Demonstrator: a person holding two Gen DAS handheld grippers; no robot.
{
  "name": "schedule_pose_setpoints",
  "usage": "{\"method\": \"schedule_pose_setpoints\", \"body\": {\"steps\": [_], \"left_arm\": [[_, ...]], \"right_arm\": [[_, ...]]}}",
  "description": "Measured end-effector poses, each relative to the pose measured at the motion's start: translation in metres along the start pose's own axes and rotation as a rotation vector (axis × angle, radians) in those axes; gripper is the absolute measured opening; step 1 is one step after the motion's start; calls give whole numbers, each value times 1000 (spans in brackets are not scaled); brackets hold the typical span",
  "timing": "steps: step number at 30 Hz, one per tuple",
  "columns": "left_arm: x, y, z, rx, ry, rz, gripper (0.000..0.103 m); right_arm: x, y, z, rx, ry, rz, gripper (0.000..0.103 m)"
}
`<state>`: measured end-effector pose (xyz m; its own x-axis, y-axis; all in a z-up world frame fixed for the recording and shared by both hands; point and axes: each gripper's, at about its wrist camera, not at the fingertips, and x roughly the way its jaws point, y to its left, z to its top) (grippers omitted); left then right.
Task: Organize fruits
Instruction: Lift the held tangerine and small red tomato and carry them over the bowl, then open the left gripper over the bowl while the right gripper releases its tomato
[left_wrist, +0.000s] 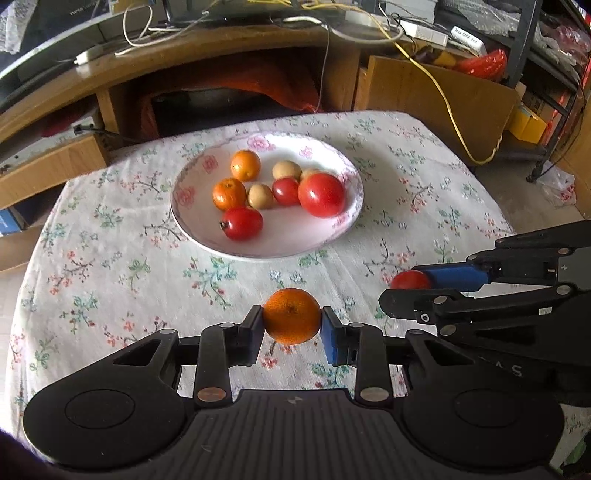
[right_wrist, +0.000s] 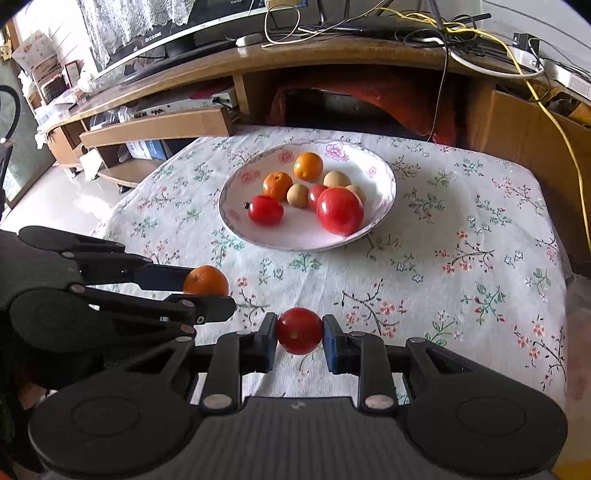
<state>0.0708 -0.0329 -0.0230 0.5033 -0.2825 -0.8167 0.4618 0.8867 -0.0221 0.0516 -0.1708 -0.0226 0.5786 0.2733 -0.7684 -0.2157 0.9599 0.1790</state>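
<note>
Left hand-held gripper (left_wrist: 291, 325): matte black, jaws closed on a dimpled round orange (left_wrist: 291, 316) above the floral-cloth counter (left_wrist: 110, 266). Right hand-held gripper (right_wrist: 300, 334): clamped on a glossy red tomato (right_wrist: 299, 331). Behind: glazed floral plate (right_wrist: 384, 173), shallow and round, holding oranges, tomatoes and tan fruits.

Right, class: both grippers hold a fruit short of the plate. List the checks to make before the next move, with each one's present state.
1. Left gripper clamps the orange: ok.
2. Right gripper clamps the small tomato: ok.
3. Bare space on the plate, near side: ok.
4. Cloth between grippers and plate free of obstacles: ok.
5. Grippers apart from each other: cannot tell.
</note>
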Motion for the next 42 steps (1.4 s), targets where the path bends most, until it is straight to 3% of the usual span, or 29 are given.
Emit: {"method": "schedule_pose_setpoints", "body": {"steps": [18,32,42], "left_arm": [[14,27,44,-59,-40,27,39],[43,41,61,-90,-21,40,39],[53,49,71,-115,-32,46,39]], "right_arm": [[19,-10,50,27,-56,21,26],[53,-24,66,45,-36,45,26],[60,-28,76,51,-70,49,26]]}}
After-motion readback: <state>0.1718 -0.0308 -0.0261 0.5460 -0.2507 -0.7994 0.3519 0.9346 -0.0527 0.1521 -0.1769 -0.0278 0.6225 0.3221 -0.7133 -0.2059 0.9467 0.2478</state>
